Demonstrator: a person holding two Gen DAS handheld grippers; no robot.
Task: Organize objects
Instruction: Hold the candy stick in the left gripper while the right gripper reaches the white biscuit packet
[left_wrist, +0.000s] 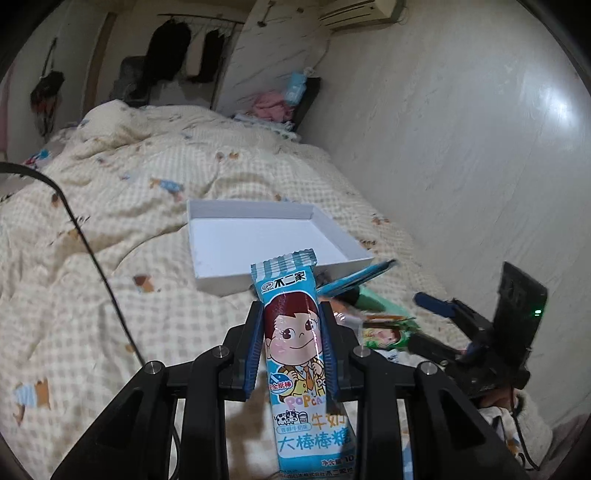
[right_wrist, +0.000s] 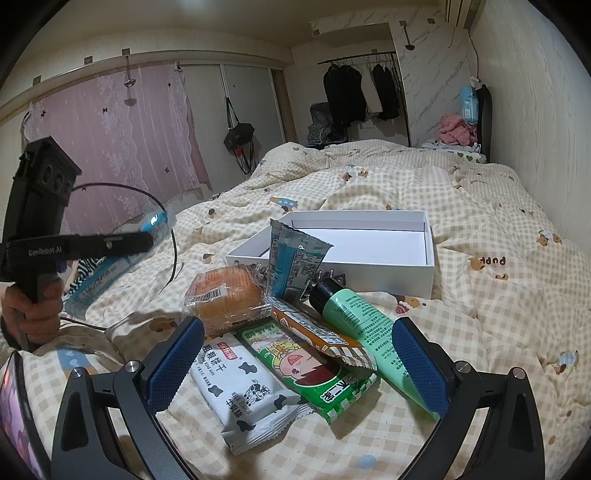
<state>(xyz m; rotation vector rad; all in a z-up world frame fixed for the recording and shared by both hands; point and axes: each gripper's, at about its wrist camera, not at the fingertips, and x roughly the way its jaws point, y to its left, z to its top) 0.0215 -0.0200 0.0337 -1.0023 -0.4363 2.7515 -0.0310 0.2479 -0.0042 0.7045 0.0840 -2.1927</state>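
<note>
Mid-transfer: one snack lifted, not yet dropped in the white box (left_wrist: 258, 236). Left tool (left_wrist: 291, 347) narrowed to a slim gap, pads pinching the blue lollipop packet (left_wrist: 295, 332) across its width, packet upright and poking out past the fingertips, hanging over the bed (left_wrist: 110, 221) just short of the box's near wall. Next move, by the look of it: carry forward over that wall, tip down, then spread the pads so the packet lands flat on the bare box floor; thin crinkly wrapper likely to cling to a pad, so a clean release needed. Right tool (right_wrist: 295, 365) spread wide, gripping nothing, poised low over the heap left on the quilt: white milk-biscuit pack (right_wrist: 243, 391), green cartoon packet (right_wrist: 310, 365), orange wrapper (right_wrist: 314, 328), green tube (right_wrist: 354, 317) running close beside the right pad, wrapped bun (right_wrist: 225, 295), and another blue packet (right_wrist: 295, 258) propped against the box front. Box itself still bare inside.
</note>
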